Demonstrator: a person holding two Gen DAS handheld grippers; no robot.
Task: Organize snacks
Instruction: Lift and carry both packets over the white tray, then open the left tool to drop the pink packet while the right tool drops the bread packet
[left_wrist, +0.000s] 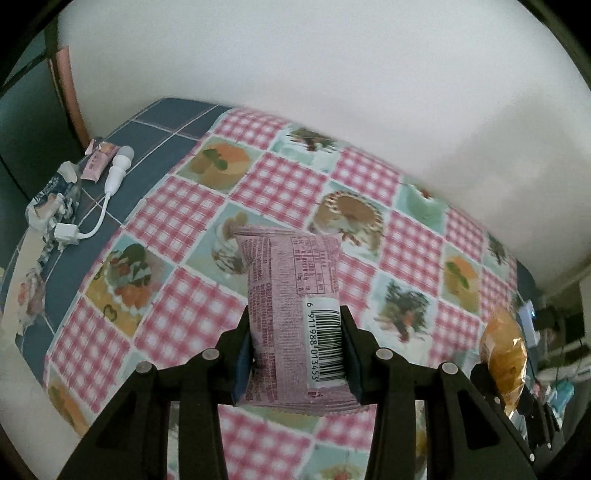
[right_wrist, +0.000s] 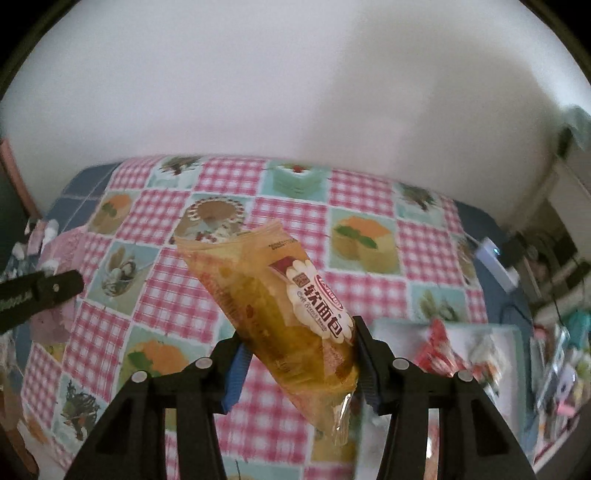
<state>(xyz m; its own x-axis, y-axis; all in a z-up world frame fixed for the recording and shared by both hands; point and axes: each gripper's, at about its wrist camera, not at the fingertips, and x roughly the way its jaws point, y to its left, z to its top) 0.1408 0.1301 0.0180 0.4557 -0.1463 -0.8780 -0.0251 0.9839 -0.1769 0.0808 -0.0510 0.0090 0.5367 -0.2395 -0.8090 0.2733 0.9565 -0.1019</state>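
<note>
My left gripper (left_wrist: 295, 354) is shut on a pink snack packet (left_wrist: 291, 306), barcode side up, held above the checked tablecloth (left_wrist: 177, 218). My right gripper (right_wrist: 299, 365) is shut on a yellow soft-bread packet (right_wrist: 280, 310), tilted up to the left above the cloth. The bread packet also shows at the right edge of the left wrist view (left_wrist: 504, 362). The pink packet (right_wrist: 55, 317) and the left gripper's finger (right_wrist: 40, 290) show at the left of the right wrist view.
A pale tray (right_wrist: 461, 332) with red-wrapped snacks (right_wrist: 439, 350) sits at the table's right. A white cable with plug (left_wrist: 110, 184) and torn wrappers (left_wrist: 51, 199) lie at the far left on blue tiles. A white wall stands behind the table.
</note>
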